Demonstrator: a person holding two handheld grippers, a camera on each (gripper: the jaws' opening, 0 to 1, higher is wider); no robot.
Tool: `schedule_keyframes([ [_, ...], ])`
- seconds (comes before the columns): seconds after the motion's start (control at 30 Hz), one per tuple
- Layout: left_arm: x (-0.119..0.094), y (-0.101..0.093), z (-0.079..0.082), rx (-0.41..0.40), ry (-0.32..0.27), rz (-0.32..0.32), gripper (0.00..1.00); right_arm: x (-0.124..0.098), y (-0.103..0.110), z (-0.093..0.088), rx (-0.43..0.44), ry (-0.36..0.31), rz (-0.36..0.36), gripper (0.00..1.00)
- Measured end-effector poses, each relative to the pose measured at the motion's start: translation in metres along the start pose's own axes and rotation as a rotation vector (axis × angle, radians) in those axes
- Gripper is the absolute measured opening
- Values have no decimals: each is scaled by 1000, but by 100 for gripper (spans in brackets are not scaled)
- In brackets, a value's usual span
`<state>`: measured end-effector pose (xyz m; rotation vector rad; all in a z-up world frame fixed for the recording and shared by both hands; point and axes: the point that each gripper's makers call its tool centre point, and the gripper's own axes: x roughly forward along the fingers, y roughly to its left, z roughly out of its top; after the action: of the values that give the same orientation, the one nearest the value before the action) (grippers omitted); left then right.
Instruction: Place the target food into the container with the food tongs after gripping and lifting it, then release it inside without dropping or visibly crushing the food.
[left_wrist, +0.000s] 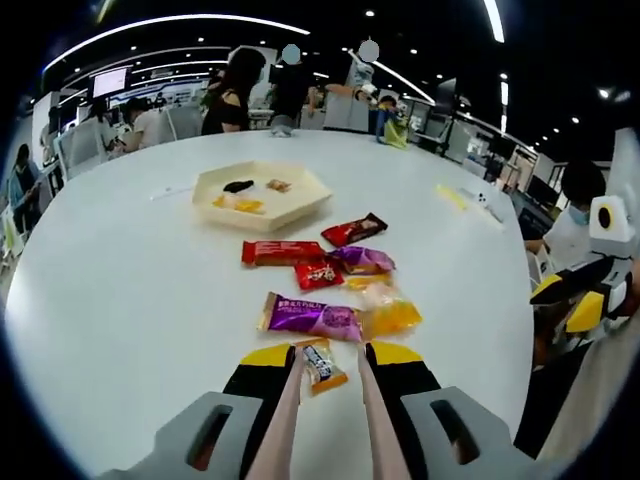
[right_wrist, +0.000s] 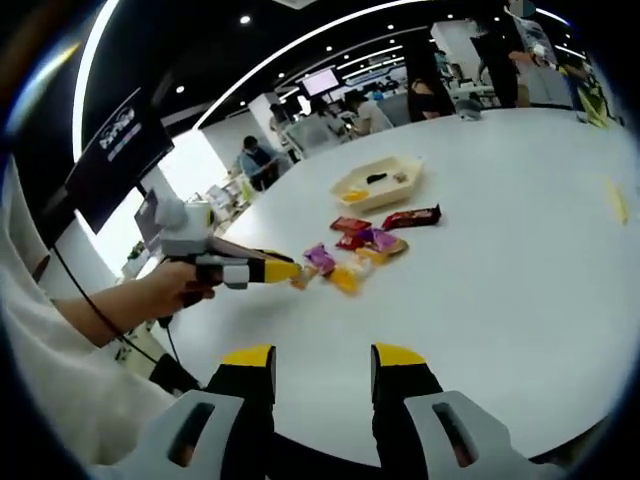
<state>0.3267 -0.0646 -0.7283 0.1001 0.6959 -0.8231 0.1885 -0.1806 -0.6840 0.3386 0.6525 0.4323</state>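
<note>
One small orange-and-white wrapped snack (left_wrist: 322, 364) lies on the white round tabletop (left_wrist: 120, 300) between the two pink prongs of the left tongs (left_wrist: 328, 385), at the near end of the scattered packets. The prongs flank it closely; whether they press it cannot be told. Judged light, crinkly and slippery, with soft contents: take hold across its short width at mid-length, with gentle pressure. The cream hexagonal tray (left_wrist: 262, 194) sits farther away, beyond the packets. The right tongs (right_wrist: 322, 358) hover parted and empty, well apart from the snacks.
</note>
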Motion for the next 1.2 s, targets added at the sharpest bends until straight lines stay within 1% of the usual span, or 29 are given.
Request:
schedule_keyframes([
  [0.27,2,3,-4,22,21,17,26,-1,-1,0,2,-2,2,38],
  [0.5,2,5,-2,28,24,33,24,-3,-1,-2,8,-4,0,38],
  [0.6,3,5,-3,51,33,41,23,-3,0,-4,9,-3,1,38],
  [0.8,2,6,-3,92,33,46,20,-4,-1,-5,9,-5,-2,37],
  [1.2,1,10,-3,100,31,52,16,-3,2,-5,9,-8,4,37],
])
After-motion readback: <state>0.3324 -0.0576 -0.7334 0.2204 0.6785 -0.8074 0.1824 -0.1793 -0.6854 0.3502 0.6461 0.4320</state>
